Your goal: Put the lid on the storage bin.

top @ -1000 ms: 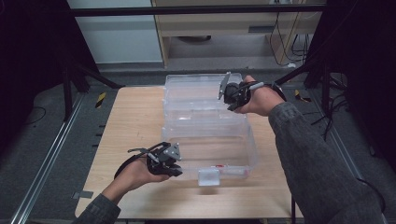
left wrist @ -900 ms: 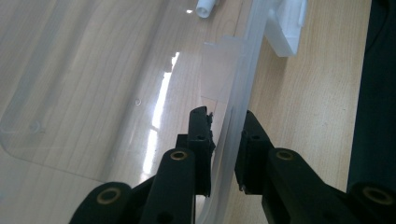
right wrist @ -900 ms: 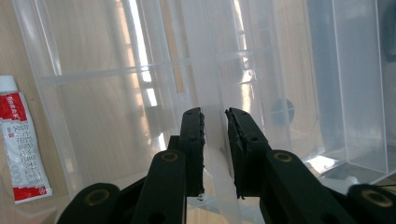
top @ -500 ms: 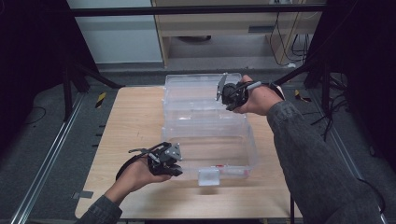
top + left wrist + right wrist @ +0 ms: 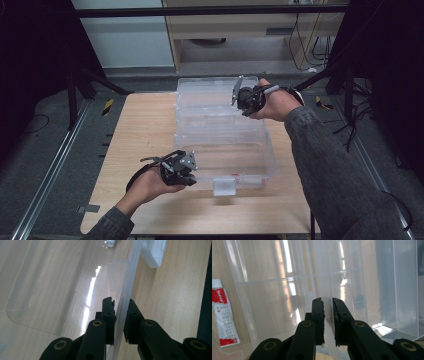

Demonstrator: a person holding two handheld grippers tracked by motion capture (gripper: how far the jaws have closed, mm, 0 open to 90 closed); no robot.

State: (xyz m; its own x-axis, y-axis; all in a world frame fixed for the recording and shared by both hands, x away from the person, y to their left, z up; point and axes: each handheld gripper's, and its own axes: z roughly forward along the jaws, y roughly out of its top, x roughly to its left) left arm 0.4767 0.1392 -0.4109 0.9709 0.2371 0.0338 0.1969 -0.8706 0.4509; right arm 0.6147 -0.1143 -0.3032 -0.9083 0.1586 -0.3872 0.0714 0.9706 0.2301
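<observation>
Both tongs, left [image 5: 190, 172] near, right [image 5: 239, 96] outstretched far, each clamped on the clear box [image 5: 250, 160] wall.

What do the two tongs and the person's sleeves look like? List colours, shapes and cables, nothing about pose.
Both tongs, left tongs and right tongs, are black, each with two flat jaws pivoting on round brass-coloured rivets, visible in both gripper views. Each carries a grey three-cornered plate on top. A black cable loops from the left one. The person wears dark grey long sleeves.

Black-and-yellow striped tape [image 5: 107, 106] on grey floor [image 5: 45, 145]
</observation>
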